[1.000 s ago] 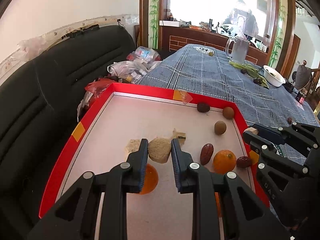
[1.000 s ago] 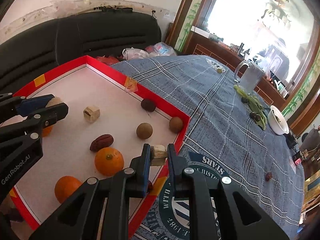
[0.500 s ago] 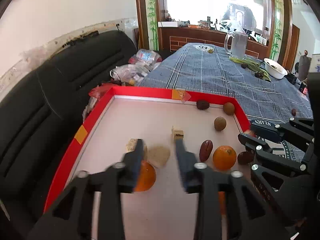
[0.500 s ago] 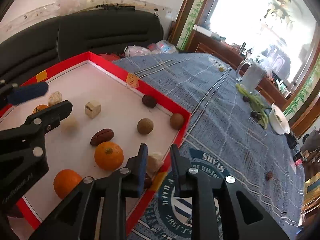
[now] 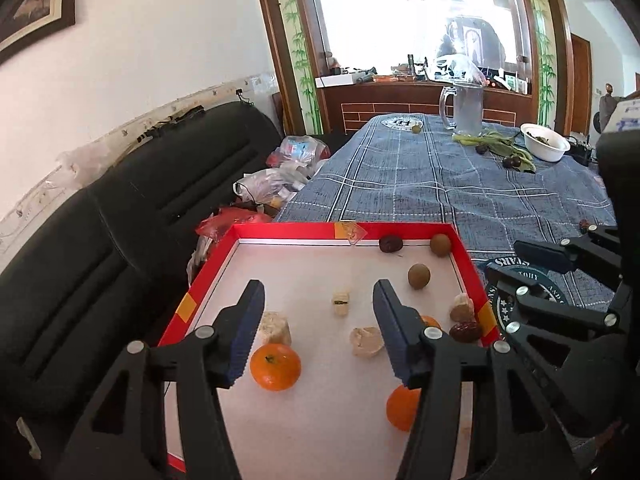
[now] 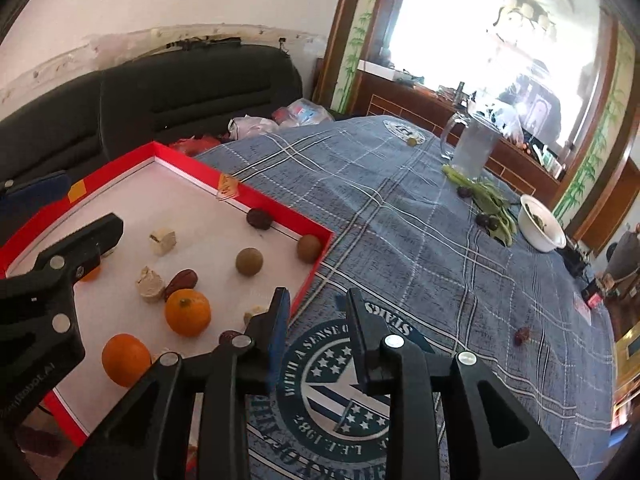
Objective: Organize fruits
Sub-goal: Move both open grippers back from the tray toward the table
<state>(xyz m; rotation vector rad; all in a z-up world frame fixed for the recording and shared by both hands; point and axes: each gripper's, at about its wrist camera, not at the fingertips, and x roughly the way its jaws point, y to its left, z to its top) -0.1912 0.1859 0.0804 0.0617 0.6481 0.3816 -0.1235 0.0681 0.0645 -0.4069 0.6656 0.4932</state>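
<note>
Round emblem [image 6: 340,392] printed on the blue plaid tablecloth [image 6: 400,220], right wrist view: lettering seen upside down, with "WITH A SENSE O…", "STARS" and "1982" legible; the rest is cut off or hidden. The same emblem [image 5: 520,280] in the left wrist view shows "STARS" on a banner. A second emblem [image 5: 401,122] at the far end of the cloth is too small to read. Left gripper [image 6: 72,240] body: faint, inverted "GenRobot.AI".

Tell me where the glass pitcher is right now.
The glass pitcher stands upright at the far end of the blue plaid tablecloth, seen upper right in the right wrist view, with green stalks at its base and the white bowl nearby.
</note>
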